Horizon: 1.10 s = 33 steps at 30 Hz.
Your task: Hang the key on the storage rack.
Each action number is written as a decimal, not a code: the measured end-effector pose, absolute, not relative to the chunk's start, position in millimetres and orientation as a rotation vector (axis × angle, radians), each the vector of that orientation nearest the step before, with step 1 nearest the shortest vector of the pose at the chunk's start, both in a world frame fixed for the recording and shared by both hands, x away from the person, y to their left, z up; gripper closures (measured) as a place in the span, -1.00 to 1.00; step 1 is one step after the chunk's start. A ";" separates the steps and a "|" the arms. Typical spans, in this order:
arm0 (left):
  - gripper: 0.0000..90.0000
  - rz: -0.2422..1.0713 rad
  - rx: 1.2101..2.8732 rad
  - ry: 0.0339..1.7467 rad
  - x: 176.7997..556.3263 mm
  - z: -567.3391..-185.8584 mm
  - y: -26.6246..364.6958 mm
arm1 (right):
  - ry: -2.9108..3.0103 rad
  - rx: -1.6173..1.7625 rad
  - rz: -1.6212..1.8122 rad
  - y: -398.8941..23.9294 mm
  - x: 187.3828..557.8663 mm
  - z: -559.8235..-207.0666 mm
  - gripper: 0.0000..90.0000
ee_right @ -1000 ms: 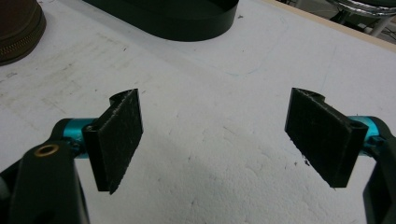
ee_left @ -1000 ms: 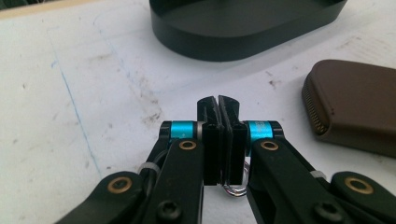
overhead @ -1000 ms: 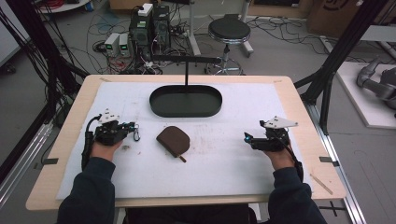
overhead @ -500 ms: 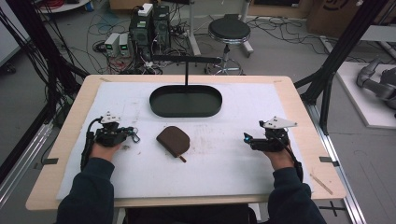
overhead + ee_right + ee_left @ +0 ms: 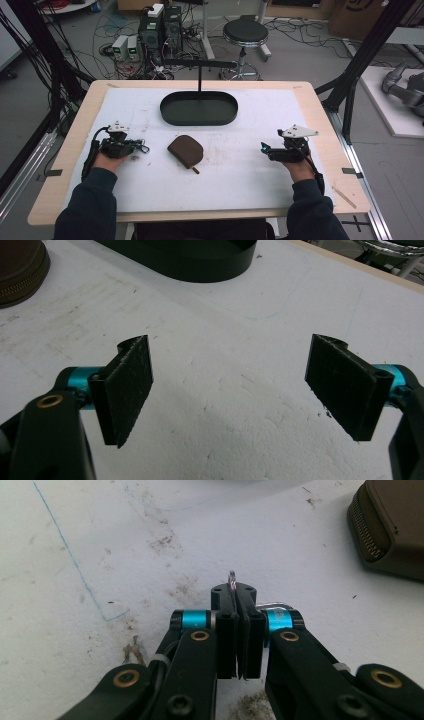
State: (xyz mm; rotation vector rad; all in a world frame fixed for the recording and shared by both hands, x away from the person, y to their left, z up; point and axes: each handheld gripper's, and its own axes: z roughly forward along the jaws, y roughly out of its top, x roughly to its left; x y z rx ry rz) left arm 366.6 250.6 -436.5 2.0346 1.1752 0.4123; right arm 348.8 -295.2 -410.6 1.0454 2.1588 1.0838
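Left claw nudged toward pouch, shut on ring

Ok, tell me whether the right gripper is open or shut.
Open: the right gripper has its jaws wide apart, with bare table between them.

The ring, thin bright metal, stands on edge, pinched between the tight-closed jaws of the left claw, its loop poking just past the tips. The brown zipped pouch lies flat just beyond that claw, apart from it.
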 end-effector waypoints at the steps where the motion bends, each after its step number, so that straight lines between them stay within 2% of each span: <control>1: 0.94 0.410 2.037 1.176 366.6 -436.3 250.8 | 2.159 1.047 1.083 -295.1 348.8 -410.7 -0.57; 9: 0.90 0.396 2.013 1.190 364.7 -435.3 255.2 | 2.163 1.046 1.081 -294.6 348.7 -411.0 -0.57; 18: 0.96 0.408 2.062 1.169 363.8 -434.2 254.6 | 2.167 1.044 1.076 -293.8 348.8 -411.6 -0.57; 29: 0.96 0.417 1.844 1.082 362.9 -410.3 257.1 | 2.162 1.048 1.080 -294.2 349.4 -411.7 -0.57; 33: 0.96 0.428 1.770 1.037 373.2 -395.7 253.7 | 2.153 1.055 1.078 -295.4 349.9 -411.6 -0.57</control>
